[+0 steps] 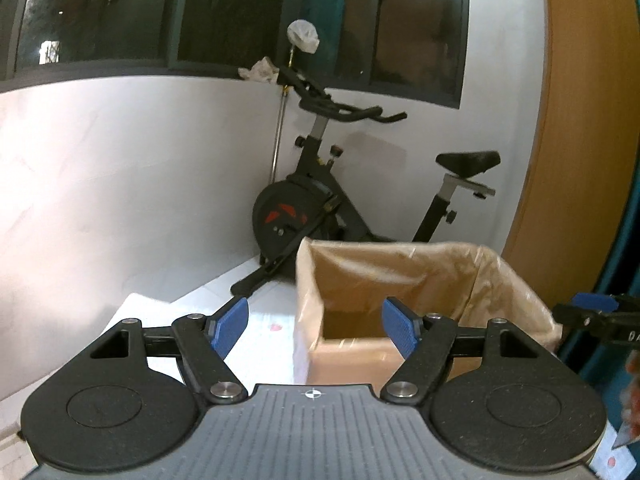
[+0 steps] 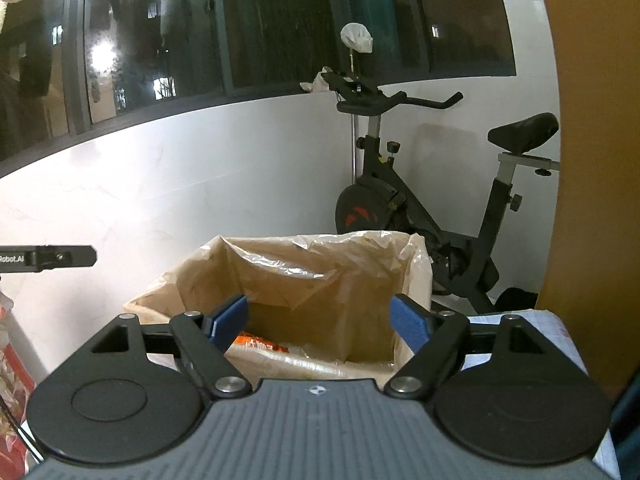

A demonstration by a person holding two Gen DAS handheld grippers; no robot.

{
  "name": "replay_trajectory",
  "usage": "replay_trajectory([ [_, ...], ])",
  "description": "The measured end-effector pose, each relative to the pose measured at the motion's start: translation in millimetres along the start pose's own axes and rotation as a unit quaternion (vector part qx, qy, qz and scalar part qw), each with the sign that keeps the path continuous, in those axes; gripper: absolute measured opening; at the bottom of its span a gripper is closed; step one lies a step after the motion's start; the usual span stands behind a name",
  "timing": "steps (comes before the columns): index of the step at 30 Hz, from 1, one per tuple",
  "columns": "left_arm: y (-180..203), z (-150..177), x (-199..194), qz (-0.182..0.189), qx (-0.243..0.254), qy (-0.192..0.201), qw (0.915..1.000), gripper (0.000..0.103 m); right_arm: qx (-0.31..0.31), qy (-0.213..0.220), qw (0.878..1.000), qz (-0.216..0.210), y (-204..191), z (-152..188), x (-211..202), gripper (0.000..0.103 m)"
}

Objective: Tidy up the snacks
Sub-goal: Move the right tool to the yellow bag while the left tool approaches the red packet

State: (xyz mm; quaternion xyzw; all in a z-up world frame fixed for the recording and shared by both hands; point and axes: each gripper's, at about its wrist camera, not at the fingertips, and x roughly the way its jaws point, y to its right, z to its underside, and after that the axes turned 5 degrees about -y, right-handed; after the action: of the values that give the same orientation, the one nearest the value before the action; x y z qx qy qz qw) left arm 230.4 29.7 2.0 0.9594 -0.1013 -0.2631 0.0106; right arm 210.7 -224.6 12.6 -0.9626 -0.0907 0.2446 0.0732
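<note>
Two black grippers with blue pads face a brown cardboard box lined with a clear plastic bag [image 2: 320, 276], standing on a white worktop [image 1: 260, 344] near its far edge. The right gripper [image 2: 320, 322] is spread wide and empty; just beyond and below it, an orange snack packet [image 2: 262, 343] lies inside the box, against its near-left wall. The left gripper [image 1: 316, 326] is also spread, empty, beside the box's near-left corner. A black exercise bike [image 1: 320, 200] stands behind.

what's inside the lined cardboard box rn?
Inside the cardboard box with its plastic liner: one orange snack packet near the front left. The box's front wall hides the rest of the bottom.
</note>
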Motion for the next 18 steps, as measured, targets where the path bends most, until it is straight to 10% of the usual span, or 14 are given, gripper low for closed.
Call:
replay_trajectory([
  [18, -1, 97, 21, 0.044, -0.053, -0.08, 0.9944, 0.077, -0.004, -0.061, 0.998, 0.011, -11, 91, 4, 0.093],
])
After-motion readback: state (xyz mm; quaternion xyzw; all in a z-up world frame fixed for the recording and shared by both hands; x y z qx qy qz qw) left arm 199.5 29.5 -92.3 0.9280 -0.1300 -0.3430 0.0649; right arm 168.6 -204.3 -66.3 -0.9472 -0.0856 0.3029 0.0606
